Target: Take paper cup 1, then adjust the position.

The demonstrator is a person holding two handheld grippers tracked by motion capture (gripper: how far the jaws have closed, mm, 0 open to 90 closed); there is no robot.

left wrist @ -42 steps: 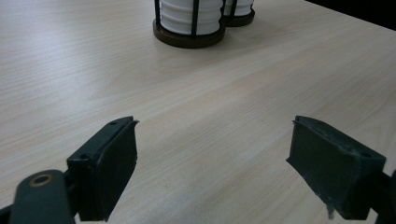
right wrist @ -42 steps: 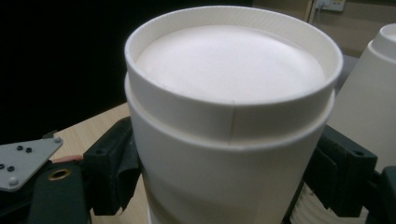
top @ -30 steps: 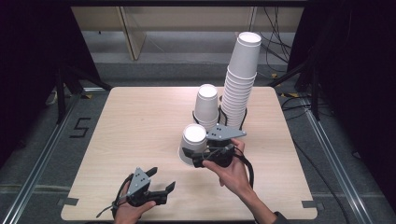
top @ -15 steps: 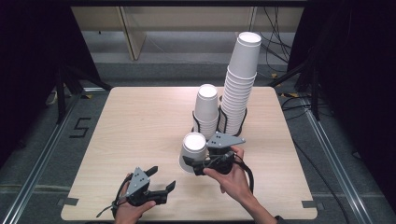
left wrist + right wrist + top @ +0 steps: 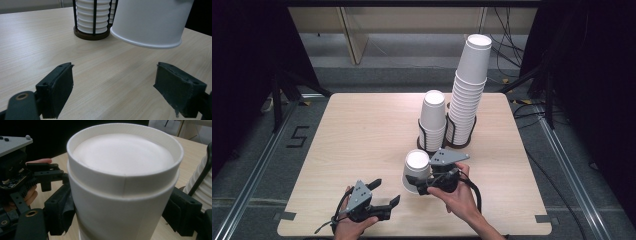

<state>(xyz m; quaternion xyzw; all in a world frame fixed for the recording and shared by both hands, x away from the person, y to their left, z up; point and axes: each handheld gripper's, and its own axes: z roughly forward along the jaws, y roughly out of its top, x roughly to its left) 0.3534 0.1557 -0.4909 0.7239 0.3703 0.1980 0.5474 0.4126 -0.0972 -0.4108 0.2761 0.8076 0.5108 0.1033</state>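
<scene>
A white paper cup hangs upside down and slightly tilted just above the table, in front of the two cup holders. My right gripper is shut on its sides, with a black pad pressed to each flank of the cup. A ridge runs round the cup below its base; whether two cups are nested I cannot tell. At the front edge my left gripper points at the cup. The left gripper is open, with bare wood between its jaws.
Behind the held cup stand two black wire holders: a tall leaning stack of cups at the right and a shorter stack beside it. The shorter holder shows past the left jaws. Dark floor surrounds the table.
My right hand has carried the cup nearer the front of the table and lower. The left gripper has stayed where it was.
</scene>
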